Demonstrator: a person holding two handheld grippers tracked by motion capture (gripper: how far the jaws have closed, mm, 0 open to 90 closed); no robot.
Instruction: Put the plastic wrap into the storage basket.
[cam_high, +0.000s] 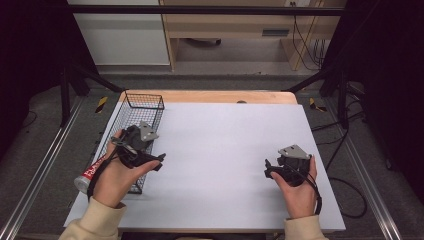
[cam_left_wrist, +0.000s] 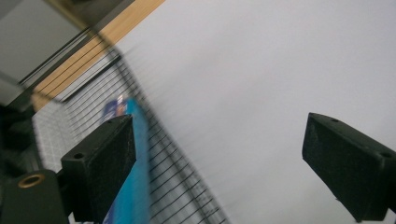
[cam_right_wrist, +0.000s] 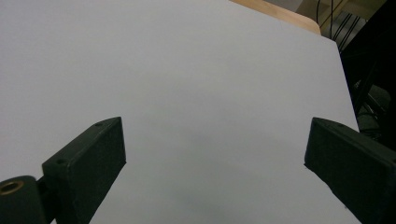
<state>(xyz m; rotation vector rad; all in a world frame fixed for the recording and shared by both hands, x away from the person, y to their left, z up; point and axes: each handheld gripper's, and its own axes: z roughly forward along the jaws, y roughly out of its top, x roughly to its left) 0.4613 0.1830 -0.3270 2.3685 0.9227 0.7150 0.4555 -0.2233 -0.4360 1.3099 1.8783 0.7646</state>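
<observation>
White and matte, the bench (cam_high: 220, 165) top is a smooth flat sheet with a strip of pale wood showing along its far edge. At its left side stands a long black wire basket (cam_high: 142, 107), a rigid open mesh of thin rods. A blue flat-sided packet (cam_left_wrist: 135, 186) lies inside it against the near mesh wall, and a tube with a red label (cam_high: 89, 175) pokes out by the basket's near left corner.

The left gripper (cam_high: 150, 161) hovers at the basket's right rim, its jaws spread wide and holding nothing; the left gripper view is blurred, so finer detail is unclear. A jaw could likely catch on the mesh and drag or tip the light basket, and the packet's slick face may slip from hard black pads.

The right gripper (cam_high: 270, 170) sits well apart over bare bench at the right, jaws likewise wide and empty.
</observation>
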